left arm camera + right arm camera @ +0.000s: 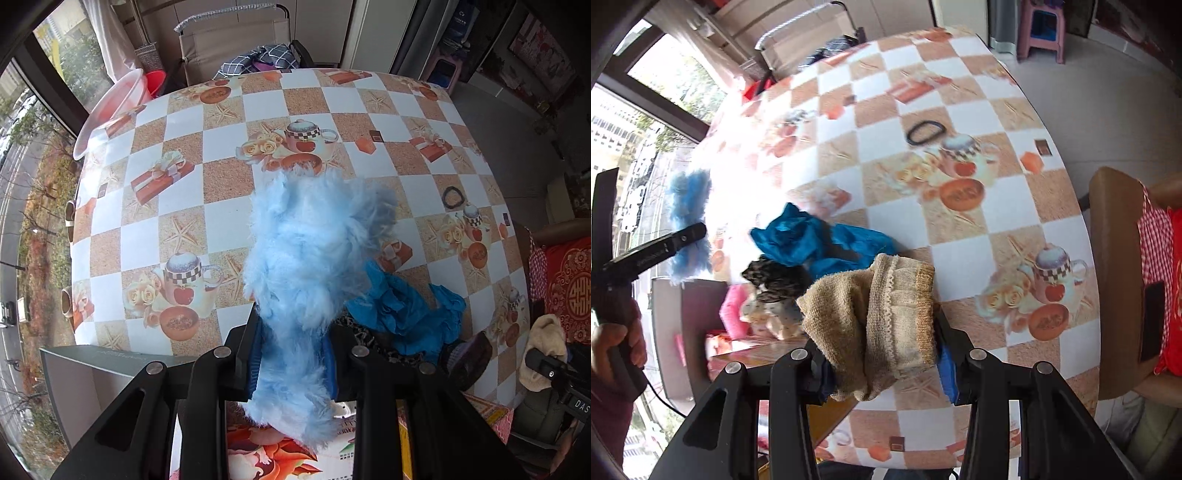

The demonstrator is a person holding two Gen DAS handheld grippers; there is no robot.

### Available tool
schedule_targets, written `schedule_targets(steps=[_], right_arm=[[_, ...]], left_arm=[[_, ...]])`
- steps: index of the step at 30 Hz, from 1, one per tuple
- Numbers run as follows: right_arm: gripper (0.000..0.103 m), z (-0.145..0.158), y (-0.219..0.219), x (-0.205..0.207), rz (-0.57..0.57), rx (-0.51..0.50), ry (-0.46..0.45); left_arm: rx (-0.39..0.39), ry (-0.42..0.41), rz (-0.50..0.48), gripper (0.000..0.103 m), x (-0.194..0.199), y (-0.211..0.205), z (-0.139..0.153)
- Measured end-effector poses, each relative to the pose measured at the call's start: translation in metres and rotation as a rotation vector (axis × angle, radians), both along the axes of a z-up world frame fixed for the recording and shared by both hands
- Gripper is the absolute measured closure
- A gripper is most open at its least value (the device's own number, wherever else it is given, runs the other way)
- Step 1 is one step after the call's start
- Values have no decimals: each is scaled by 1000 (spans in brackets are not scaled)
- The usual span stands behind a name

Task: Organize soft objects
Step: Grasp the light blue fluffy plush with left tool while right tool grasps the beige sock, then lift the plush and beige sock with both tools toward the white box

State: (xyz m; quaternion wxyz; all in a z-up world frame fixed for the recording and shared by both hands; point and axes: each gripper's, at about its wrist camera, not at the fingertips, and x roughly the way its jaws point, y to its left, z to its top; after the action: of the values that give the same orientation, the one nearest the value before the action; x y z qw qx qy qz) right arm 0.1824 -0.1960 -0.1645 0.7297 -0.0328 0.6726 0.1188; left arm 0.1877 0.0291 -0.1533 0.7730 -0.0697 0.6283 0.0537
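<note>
Left tool (291, 354): we found it clamped on a fluffy pale-blue long-pile fabric piece (306, 258), lifted clear of the counter (184, 206).
Right tool (882, 365): we found it closed around a bunched beige knitted sock with a lace-trimmed cuff (886, 317), also raised above the counter.
Handling, fluffy piece: we judged it very light and limp; the pile compresses, so a grip on deep bulk, not on loose fibres, seemed safer.
Handling, sock: we judged it soft and non-slippery; the folded middle, where both layers bunch, looked like the best hold.
Remaining pile: a crumpled bright-blue thin cloth (820, 243) and a dark patterned lace fabric (775, 280) lay touching each other near the counter's edge.
Other item: a black elastic hair band (925, 133) lay well apart from the pile.
</note>
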Motion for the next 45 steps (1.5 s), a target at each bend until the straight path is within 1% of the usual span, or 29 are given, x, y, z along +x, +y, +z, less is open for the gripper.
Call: schedule_targets(steps=[3, 8, 10, 13, 15, 17, 20, 28, 34, 39, 45], right_arm=[[58, 7, 15, -6, 35, 16, -9], [58, 21, 39, -27, 89, 41, -5], [58, 26, 49, -37, 109, 49, -3], [58, 31, 61, -50, 135, 52, 0], [58, 32, 70, -59, 152, 50, 3], [58, 31, 77, -68, 170, 46, 7], [58, 30, 86, -80, 189, 40, 17], [58, 26, 105, -111, 232, 32, 40], [58, 21, 119, -132, 262, 33, 61], [58, 19, 130, -144, 283, 33, 69], [58, 16, 149, -154, 325, 33, 75]], left_arm=[[-8, -20, 7, 73, -16, 2, 11], [-25, -42, 10, 73, -46, 5, 26], [-36, -50, 16, 73, -59, 7, 29], [-31, -61, 19, 73, -78, 9, 33], [-48, -58, 30, 73, -92, 11, 34], [-65, -55, 34, 73, -105, 11, 34], [-78, -51, 13, 73, -124, 3, 34], [-141, -14, -90, 73, -168, -30, 29], [-182, 39, -156, 73, -199, -42, 21], [-194, 60, -153, 73, -221, -37, 17], [-193, 33, -105, 73, -235, -17, 27]])
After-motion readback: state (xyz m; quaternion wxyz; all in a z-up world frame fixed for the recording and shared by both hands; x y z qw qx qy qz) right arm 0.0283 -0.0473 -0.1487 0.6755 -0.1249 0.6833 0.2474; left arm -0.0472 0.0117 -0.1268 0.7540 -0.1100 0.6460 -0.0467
